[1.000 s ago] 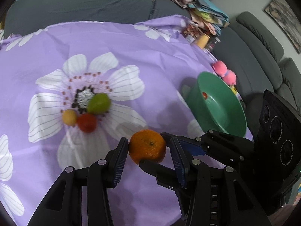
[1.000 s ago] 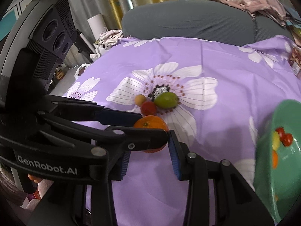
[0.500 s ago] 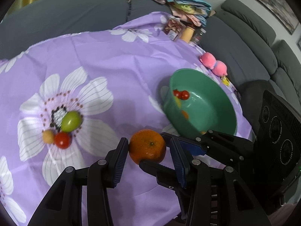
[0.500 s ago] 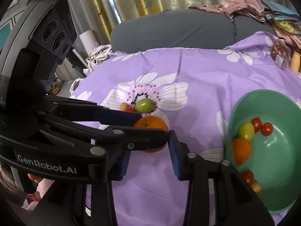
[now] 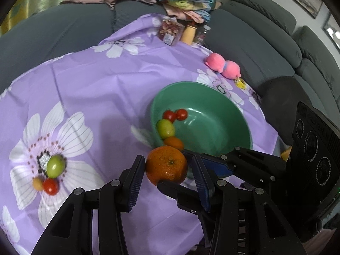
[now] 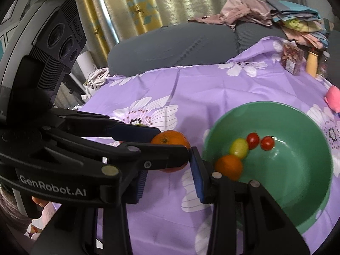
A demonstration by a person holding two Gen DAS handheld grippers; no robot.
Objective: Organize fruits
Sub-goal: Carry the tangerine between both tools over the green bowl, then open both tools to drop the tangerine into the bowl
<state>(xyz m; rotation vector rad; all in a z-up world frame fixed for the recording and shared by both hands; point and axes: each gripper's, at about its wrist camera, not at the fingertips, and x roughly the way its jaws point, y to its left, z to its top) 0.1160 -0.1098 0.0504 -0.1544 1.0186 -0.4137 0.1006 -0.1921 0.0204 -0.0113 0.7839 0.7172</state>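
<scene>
My left gripper is shut on an orange mandarin and holds it in the air just left of the green bowl. The mandarin also shows in the right wrist view, pinched by the left gripper from the left. My right gripper sits just below it, jaws apart and empty. The bowl holds two red tomatoes, a green fruit and a small orange. On the cloth lie a green fruit, a red tomato and a small yellow fruit.
A purple flowered cloth covers the table. Pink plush toys lie near the right edge. A snack bag and bottles stand at the far edge. Grey sofas surround the table.
Both grippers have moved right toward the bowl, the left one still carrying the mandarin. The bowl now looms larger and nearer; the three fruits on the cloth have fallen back to the left.
</scene>
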